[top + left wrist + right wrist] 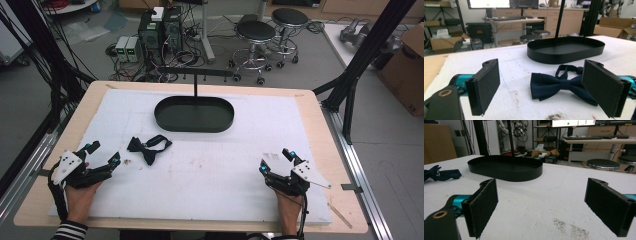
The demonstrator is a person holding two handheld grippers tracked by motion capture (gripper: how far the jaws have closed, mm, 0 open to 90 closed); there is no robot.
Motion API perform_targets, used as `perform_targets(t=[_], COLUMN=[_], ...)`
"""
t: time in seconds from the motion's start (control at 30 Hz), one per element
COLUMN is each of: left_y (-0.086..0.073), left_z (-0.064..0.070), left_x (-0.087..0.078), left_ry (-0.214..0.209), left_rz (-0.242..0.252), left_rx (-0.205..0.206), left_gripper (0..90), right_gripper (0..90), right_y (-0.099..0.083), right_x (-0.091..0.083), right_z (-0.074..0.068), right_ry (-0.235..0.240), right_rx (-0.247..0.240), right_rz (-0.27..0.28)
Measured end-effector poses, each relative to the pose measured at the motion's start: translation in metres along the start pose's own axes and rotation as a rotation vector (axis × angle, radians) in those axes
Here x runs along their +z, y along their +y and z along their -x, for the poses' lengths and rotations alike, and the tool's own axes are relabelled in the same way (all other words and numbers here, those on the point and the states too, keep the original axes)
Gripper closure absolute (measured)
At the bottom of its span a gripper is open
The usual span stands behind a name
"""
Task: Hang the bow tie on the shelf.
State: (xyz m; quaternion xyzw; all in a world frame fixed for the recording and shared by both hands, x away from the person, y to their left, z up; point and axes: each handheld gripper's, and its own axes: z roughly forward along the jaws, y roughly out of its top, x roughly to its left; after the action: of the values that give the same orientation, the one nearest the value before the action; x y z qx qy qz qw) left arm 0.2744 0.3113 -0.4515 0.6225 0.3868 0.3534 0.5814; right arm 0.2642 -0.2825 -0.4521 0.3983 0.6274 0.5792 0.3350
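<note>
Both my hand-held grippers, left (pixel 103 154) and right (pixel 274 160), rest released on worktop (pixel 210 170); bow tie (pixel 147 147) near left.

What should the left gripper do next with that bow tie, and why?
Probably ease the left gripper forward and close on the bow tie. Its jaws stand open and empty, the tie lies flat on the white mat just ahead between them, and the right gripper sits far off, also open.

Matt navy cloth bow tie (pixel 560 84) lies on a white, slightly rough, speckled mat (pixel 215 170); the black tray (pixel 194 114) looks smooth, matt metal; table edge (pixel 90 100) pale wood
</note>
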Motion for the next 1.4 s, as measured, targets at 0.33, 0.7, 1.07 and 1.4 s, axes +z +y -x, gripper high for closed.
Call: perform_targets(t=[0.33, 0.7, 1.07, 1.4], left_y=[0.009, 0.039, 0.068, 0.083], left_z=[-0.002, -0.002, 0.004, 0.008], left_x=[0.006, 0.019, 0.049, 0.081], left_ry=[-0.030, -0.053, -0.120, -0.118], left_rz=[-0.058, -0.156, -0.306, -0.421], left_rx=[-0.001, 0.046, 0.070, 0.079], left_gripper=[15.4, 15.4, 15.4, 16.2], right_gripper=[10.7, 10.6, 10.6, 10.6], right_y=[0.000, 0.000, 0.000, 0.000], right_x=[0.000, 0.000, 0.000, 0.000], right_z=[0.000, 0.000, 0.000, 0.000], right_ry=[0.002, 0.000, 0.000, -0.002], right_rx=[-0.001, -0.004, -0.003, 0.001], right_rz=[-0.005, -0.002, -0.002, -0.001])
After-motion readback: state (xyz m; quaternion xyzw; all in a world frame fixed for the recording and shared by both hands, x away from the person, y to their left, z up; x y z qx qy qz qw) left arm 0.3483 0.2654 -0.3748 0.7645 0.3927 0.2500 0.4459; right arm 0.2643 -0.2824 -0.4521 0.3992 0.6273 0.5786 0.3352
